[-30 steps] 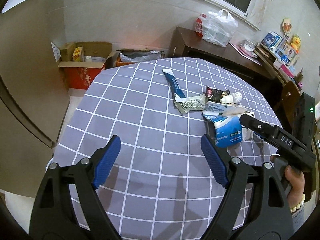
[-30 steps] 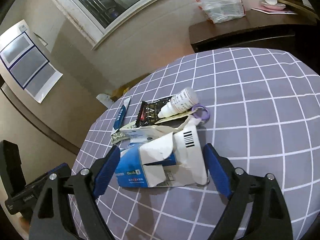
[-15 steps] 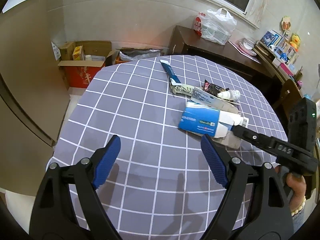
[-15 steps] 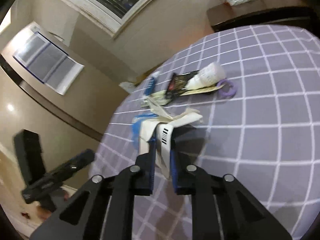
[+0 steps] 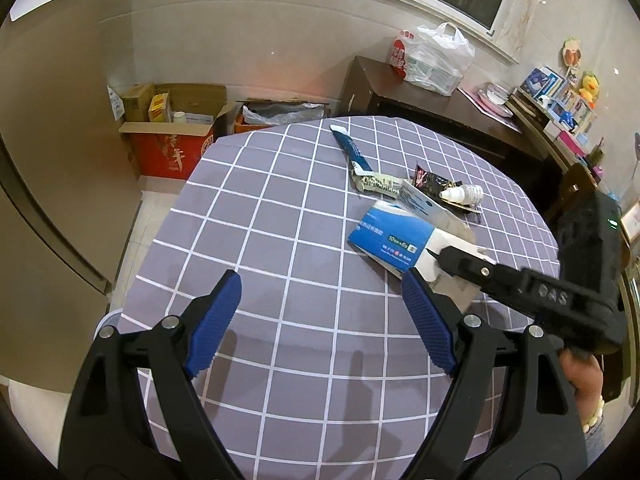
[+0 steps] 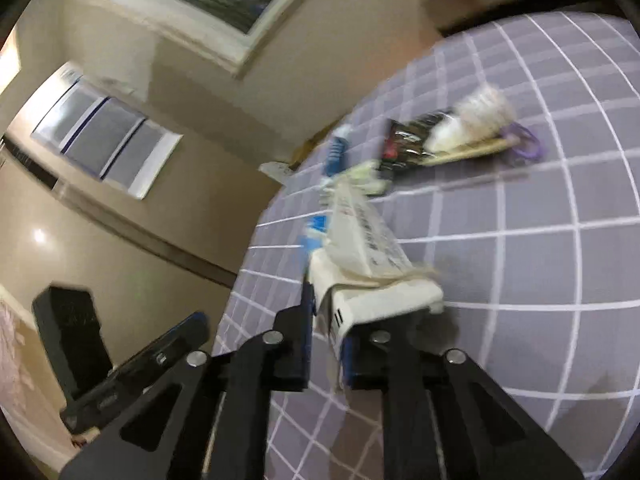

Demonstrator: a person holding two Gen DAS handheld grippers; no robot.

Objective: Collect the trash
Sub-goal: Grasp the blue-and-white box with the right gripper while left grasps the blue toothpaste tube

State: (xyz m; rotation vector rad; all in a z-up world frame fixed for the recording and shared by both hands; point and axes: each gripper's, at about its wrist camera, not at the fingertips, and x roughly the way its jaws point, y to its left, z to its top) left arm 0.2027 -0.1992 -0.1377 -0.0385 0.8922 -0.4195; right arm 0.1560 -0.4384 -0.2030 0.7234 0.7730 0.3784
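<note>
The torn blue-and-white carton (image 5: 394, 240) lies flattened near the right side of the worktop (image 5: 280, 240), which is covered in a purple cloth with a white grid. The right gripper (image 6: 326, 340) has just been closing its jaws, and they now pinch the carton's white, ragged end between them. In the left wrist view the same gripper reaches in from the right edge, its black tip pressed onto that white end, with a hand (image 5: 580, 376) below it. Just beyond the carton, on the side away from the grippers, lies the rest of the litter: a small white dropper bottle (image 5: 462, 194) resting on a black snack wrapper (image 5: 430, 180), a crumpled pale wrapper (image 5: 376, 184) beside them, and a long blue-and-white sachet (image 5: 352, 150) farther off toward the worktop's far rim. A purple ring (image 6: 526, 148) sits by the bottle, blurred in the right wrist view. The left gripper (image 5: 322, 324) hangs over bare cloth on the near side of the carton, its blue-padded jaws spread wide with nothing between them.
</note>
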